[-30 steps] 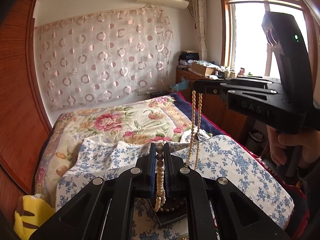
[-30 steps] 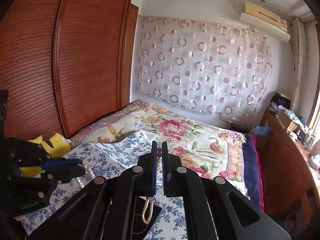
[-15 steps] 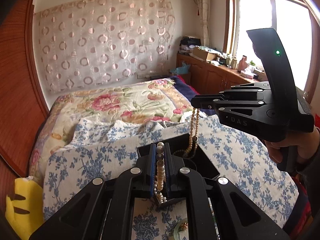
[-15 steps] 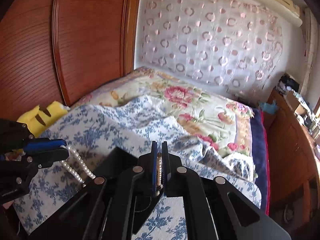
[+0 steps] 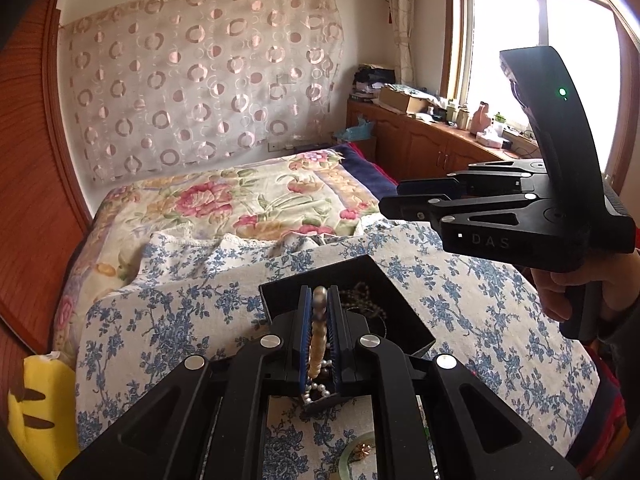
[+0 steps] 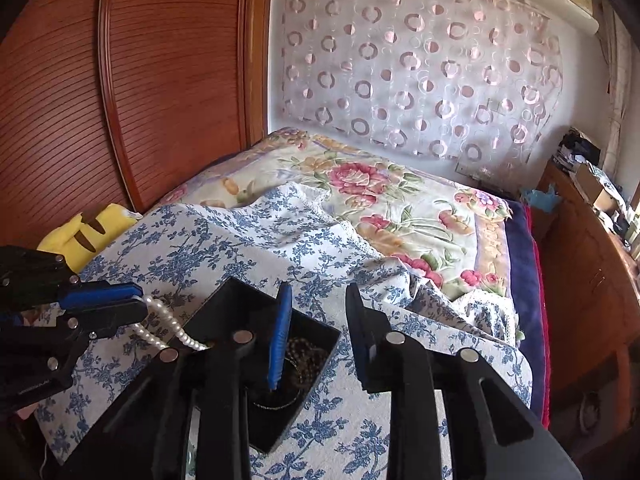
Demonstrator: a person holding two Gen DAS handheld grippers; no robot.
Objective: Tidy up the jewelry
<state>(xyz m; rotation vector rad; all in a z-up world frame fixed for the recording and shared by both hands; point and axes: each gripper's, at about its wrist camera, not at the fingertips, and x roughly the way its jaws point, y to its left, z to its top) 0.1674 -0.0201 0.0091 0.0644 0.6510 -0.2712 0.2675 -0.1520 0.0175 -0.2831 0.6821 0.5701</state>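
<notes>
My left gripper (image 5: 319,300) is shut on a white pearl necklace (image 5: 318,332), whose strand hangs down into a black open box (image 5: 404,312) on the blue-flowered cloth. From the right wrist view the same necklace (image 6: 170,322) runs from the left gripper (image 6: 138,300) down to the box (image 6: 236,300). My right gripper (image 6: 316,300) is open and empty just above the box, which holds dark bead jewelry (image 6: 300,360). It also shows at the right of the left wrist view (image 5: 394,200).
The blue-flowered cloth (image 5: 160,320) covers a raised surface on the bed. A green bangle with a small gold piece (image 5: 358,454) lies near my left gripper's base. A yellow plush (image 6: 86,234) sits at the left by the wooden wardrobe (image 6: 120,100).
My right gripper has opened and let go of the beige bead necklace, which now lies in the box. Both grippers have come lower toward the box.
</notes>
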